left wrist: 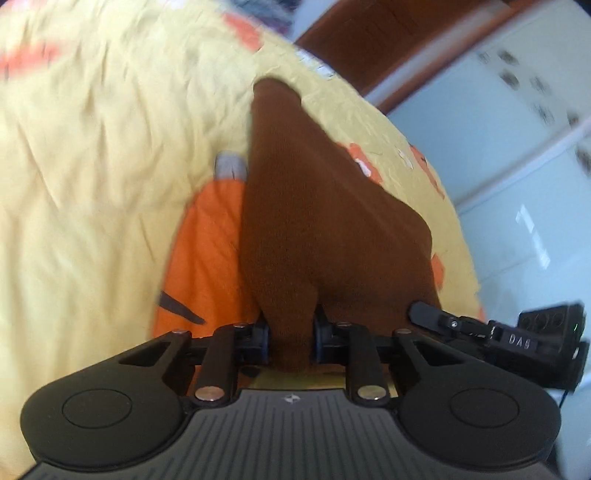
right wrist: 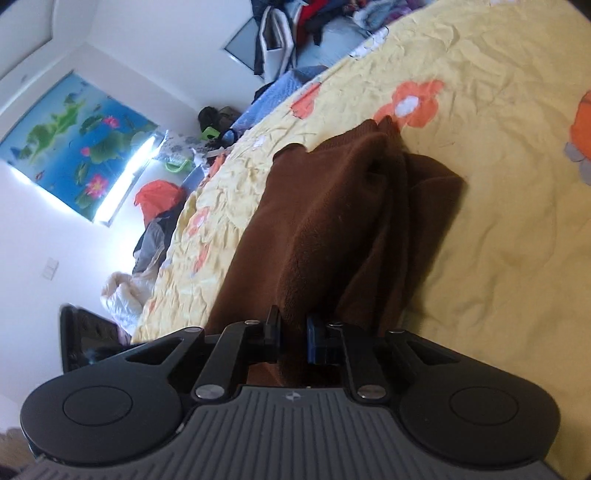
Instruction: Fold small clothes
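Home bedroom: quilted bedspread (right wrist: pixel 498 221), clothes heaps (right wrist: pixel 314 18).

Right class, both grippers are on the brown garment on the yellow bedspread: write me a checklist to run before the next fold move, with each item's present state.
1. Left gripper shut on the brown garment: ok, cloth pinched between the pads.
2. Right gripper shut on the brown garment: ok, cloth sits between the fingers.
3. Garment spread flat: not ok, bunched in ridges.
4. Garment fully on the yellow bedspread: ok, though near its edge.
5. Each grip on a matching corner or hem: cannot tell.
6. Right gripper clear of the left: ok, apart beside it.
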Available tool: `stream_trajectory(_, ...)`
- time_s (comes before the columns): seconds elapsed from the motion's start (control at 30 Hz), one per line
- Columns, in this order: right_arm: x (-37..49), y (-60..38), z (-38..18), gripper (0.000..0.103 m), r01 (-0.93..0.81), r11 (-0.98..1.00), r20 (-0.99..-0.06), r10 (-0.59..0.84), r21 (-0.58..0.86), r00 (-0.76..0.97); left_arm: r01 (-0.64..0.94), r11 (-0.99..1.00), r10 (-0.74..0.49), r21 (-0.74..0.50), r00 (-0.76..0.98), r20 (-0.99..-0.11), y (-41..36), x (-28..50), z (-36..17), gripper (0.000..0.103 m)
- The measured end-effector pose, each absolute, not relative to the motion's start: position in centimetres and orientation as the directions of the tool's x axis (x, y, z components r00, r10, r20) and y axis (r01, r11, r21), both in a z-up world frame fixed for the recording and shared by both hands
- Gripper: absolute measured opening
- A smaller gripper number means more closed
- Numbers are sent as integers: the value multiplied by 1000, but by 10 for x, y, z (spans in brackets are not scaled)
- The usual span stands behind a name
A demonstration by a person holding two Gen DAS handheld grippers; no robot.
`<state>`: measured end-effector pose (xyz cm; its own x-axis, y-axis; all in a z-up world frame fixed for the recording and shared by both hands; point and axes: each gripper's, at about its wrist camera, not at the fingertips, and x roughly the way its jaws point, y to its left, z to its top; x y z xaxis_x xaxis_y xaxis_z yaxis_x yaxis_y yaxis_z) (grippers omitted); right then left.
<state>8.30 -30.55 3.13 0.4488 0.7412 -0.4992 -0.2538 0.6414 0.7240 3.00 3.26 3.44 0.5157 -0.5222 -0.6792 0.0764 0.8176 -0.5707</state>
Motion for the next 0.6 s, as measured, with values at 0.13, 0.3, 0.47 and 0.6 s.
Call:
stream_trajectory(0.13,78,-317,2,17,-190,616,-493,749,764,443,106,866,-465,-489,531,-708,30,27,28,29)
stream_trajectory(0.3,83,-321,55,62,-233,677,-463,675,698,574,162,945,-317,-286,679,-662,3,4,71,34)
stream_trajectory(0.47,125,-272,93,75,-341,729,-474,659,594,584,253,964,-243,-82,719,-651,-50,26,70,60)
stream_trajectory(0.6,171,-234,52,75,-308,836,-661,548,454,513,247,968,-212,-44,712,-670,-63,41,46,63)
